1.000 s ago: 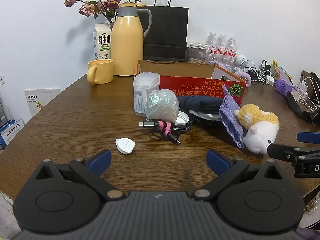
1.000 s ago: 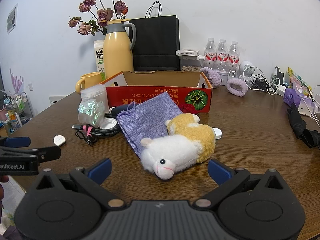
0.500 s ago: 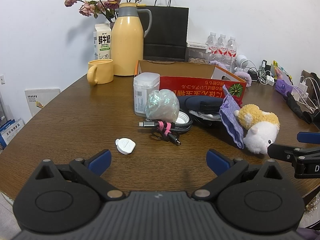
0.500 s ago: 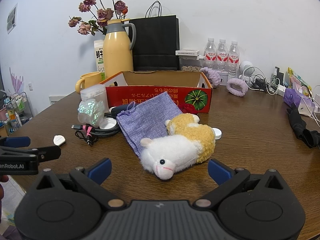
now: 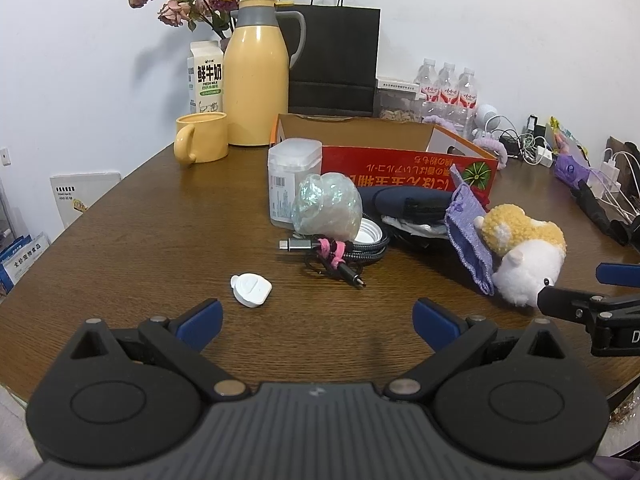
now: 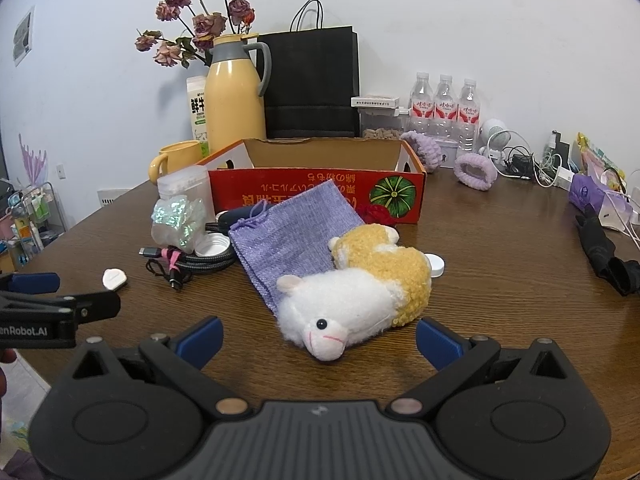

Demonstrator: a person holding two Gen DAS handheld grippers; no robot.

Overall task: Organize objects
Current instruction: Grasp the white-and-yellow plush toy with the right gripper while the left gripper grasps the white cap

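Three water bottles [image 6: 445,110], two purple scrunchies [image 6: 476,170], one plush sheep [image 6: 354,292], one cardboard box [image 6: 320,188]

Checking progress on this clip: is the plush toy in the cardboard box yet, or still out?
Out. The plush toy lies on its side on the table, in front of the cardboard box, partly on the purple pouch.

At the far edge of the surface [image 6: 500,248] a yellow thermos jug [image 6: 235,96] stood between a milk carton [image 6: 197,110] and a black paper bag [image 6: 312,84]. Three water bottles [image 6: 444,108] stood to the right by the wall, near a tangle of white chargers and cables [image 6: 536,162].
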